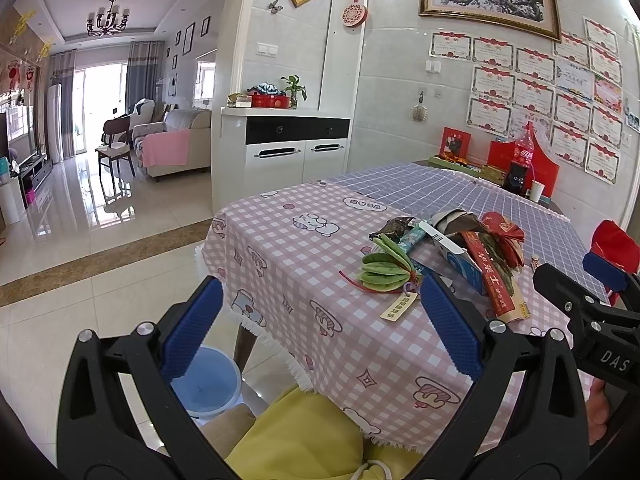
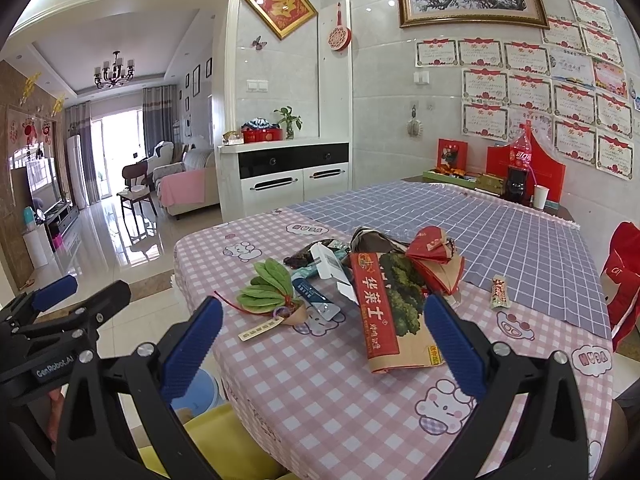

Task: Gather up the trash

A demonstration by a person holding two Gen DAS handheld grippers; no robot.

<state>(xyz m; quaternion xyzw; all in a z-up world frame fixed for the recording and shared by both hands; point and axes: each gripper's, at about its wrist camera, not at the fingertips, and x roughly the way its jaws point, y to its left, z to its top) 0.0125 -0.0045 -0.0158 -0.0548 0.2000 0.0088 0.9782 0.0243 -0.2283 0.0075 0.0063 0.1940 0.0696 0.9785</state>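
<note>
A heap of trash lies on the pink checked tablecloth (image 2: 340, 392): a green folded-paper ornament (image 2: 270, 292) with a tag, a red and green food bag (image 2: 390, 312), a white and blue carton (image 2: 334, 274), red folded paper (image 2: 434, 254), a dark wrapper (image 2: 304, 258) and a small snack wrapper (image 2: 500, 292) off to the right. The heap also shows in the left wrist view, with the ornament (image 1: 386, 270) and bag (image 1: 494, 276). My left gripper (image 1: 320, 328) is open and empty before the table's near edge. My right gripper (image 2: 324, 342) is open and empty above the cloth, short of the bag.
A blue bin (image 1: 206, 386) stands on the tiled floor below the table's left corner. A yellow cushion (image 1: 300, 436) sits under the near edge. A cola bottle (image 2: 520, 168), cup (image 2: 540, 196) and boxes stand at the table's far end. A red chair (image 2: 622, 280) is at right.
</note>
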